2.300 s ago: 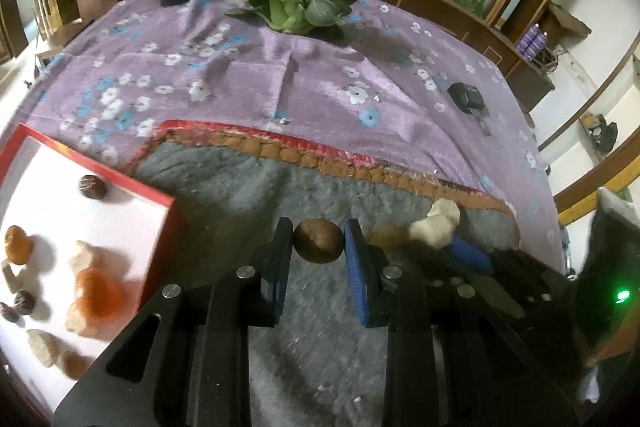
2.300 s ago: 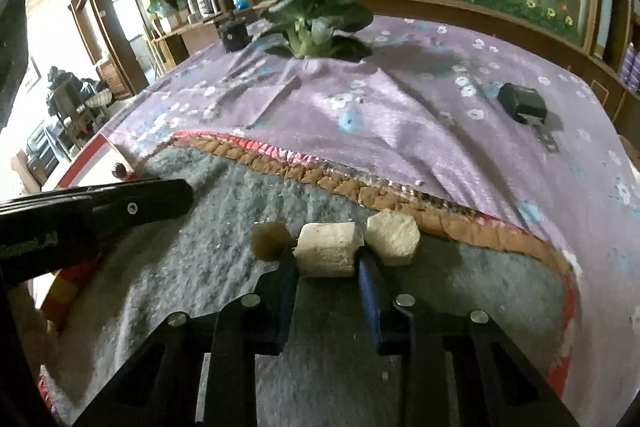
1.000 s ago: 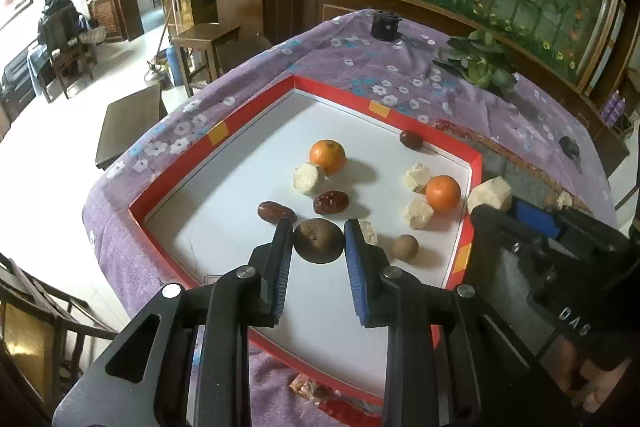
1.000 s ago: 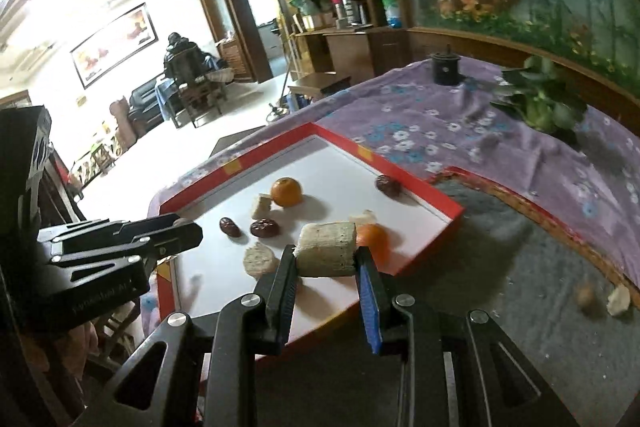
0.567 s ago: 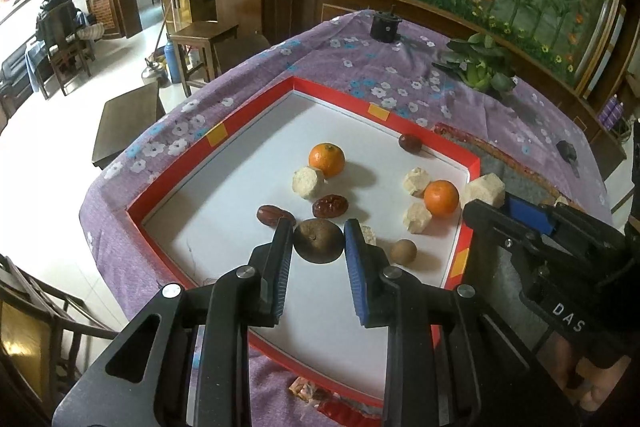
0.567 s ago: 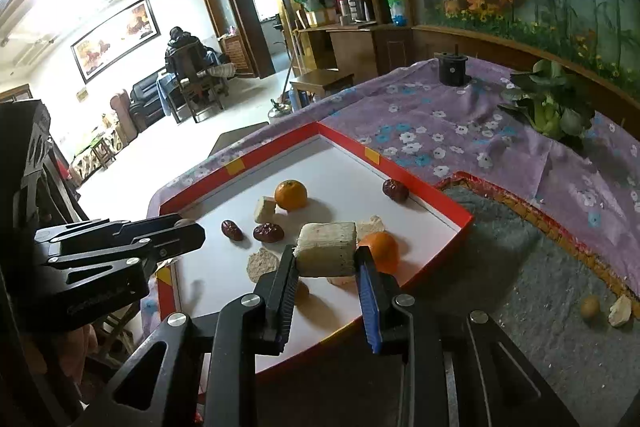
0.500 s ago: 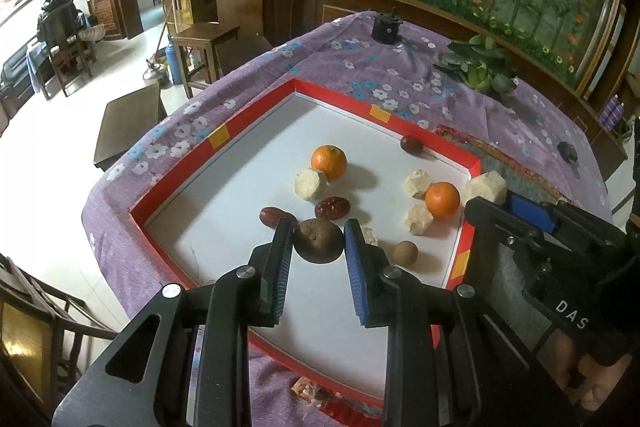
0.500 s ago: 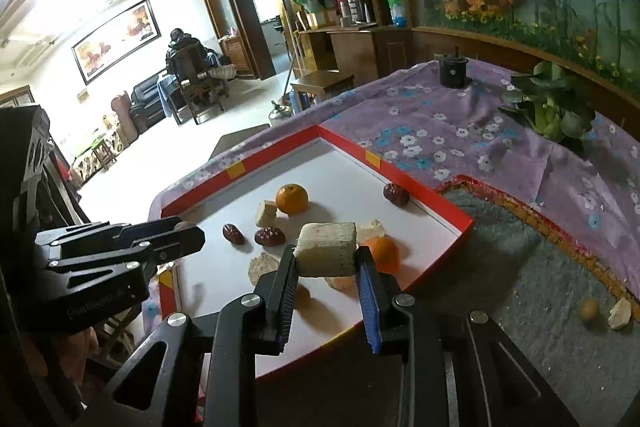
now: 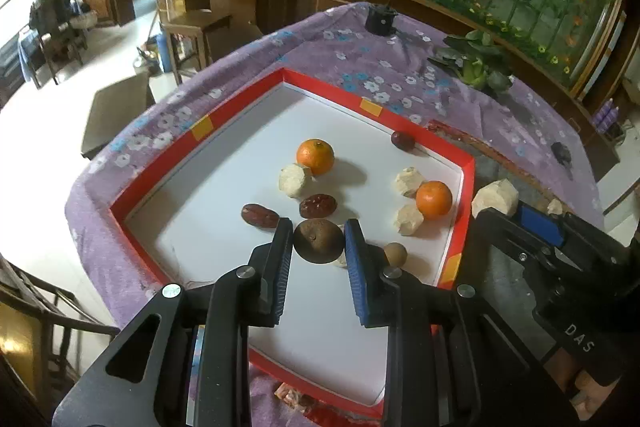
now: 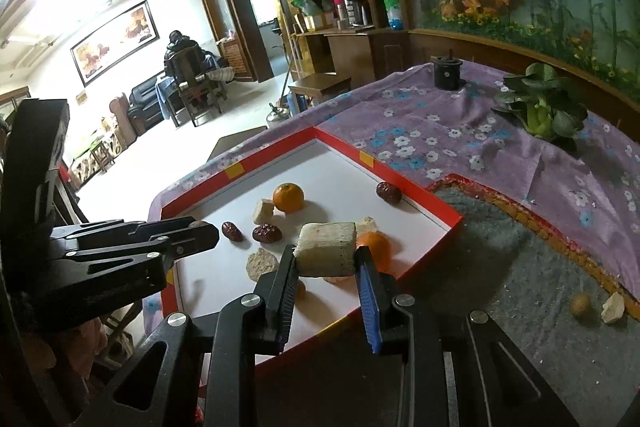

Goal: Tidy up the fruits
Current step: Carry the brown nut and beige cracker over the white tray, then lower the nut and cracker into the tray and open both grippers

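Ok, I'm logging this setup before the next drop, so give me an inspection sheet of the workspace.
Surface: purple flowered cloth with a grey mat on it.
Job's things: red-rimmed tray holding two oranges, dates and pale chunks; a small brown fruit and a pale bit lie on the mat.
Clutter: leafy greens, black cup.
Grippers: left tongs shut on a brown round fruit; right tongs shut on a pale block.
Cables: nothing seen.
Surroundings: wooden furniture, flower mural, a seated person far off.
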Demonstrator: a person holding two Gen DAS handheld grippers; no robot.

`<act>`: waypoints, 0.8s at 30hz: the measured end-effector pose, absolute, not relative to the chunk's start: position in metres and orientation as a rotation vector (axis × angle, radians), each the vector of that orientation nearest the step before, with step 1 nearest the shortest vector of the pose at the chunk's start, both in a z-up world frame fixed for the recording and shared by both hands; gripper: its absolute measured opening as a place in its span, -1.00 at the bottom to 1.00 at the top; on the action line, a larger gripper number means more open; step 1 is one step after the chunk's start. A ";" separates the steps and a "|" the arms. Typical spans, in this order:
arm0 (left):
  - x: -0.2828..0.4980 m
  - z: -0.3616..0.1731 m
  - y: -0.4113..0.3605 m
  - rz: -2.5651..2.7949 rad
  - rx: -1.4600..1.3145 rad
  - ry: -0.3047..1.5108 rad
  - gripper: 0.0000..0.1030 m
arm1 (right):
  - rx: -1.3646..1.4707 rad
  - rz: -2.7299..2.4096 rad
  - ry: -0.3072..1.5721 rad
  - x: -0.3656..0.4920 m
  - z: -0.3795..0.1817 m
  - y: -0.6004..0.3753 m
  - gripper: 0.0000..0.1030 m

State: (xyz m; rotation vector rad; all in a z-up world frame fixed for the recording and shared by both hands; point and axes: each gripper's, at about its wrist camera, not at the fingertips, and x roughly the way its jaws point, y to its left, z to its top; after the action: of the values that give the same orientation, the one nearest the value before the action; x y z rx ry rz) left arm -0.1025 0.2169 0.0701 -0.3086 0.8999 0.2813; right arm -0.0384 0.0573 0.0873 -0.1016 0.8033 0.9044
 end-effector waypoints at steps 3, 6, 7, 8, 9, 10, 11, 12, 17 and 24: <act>-0.099 0.069 0.226 0.280 -0.322 0.907 -0.51 | -0.104 0.890 0.801 -0.039 0.088 0.056 -0.46; -0.093 0.065 0.237 0.282 -0.351 0.923 -0.51 | -0.118 0.883 0.799 -0.039 0.088 0.057 -0.46; -0.090 0.064 0.240 0.282 -0.357 0.927 -0.51 | -0.121 0.883 0.801 -0.039 0.087 0.058 -0.46; -0.088 0.063 0.242 0.285 -0.358 0.928 -0.51 | -0.125 0.884 0.806 -0.038 0.085 0.060 -0.46; -0.085 0.062 0.243 0.289 -0.353 0.929 -0.51 | -0.129 0.885 0.808 -0.037 0.084 0.062 -0.46; -0.084 0.061 0.243 0.287 -0.349 0.930 -0.51 | -0.134 0.885 0.809 -0.035 0.082 0.064 -0.46; -0.082 0.059 0.243 0.283 -0.346 0.934 -0.51 | -0.143 0.888 0.815 -0.033 0.080 0.069 -0.46; -0.082 0.057 0.243 0.282 -0.340 0.939 -0.51 | -0.146 0.886 0.819 -0.031 0.077 0.071 -0.46; -0.085 0.049 0.245 0.276 -0.320 0.964 -0.51 | -0.167 0.931 0.851 -0.016 0.068 0.100 -0.46; -0.085 0.036 0.237 0.298 -0.267 0.975 -0.50 | -0.262 0.934 0.903 -0.006 0.041 0.140 -0.46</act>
State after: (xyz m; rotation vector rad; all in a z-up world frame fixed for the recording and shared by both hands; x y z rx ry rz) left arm -0.0846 0.2374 0.0363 -0.2668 0.9746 0.2982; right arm -0.0064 0.1397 0.0410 -0.2625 0.9031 0.9342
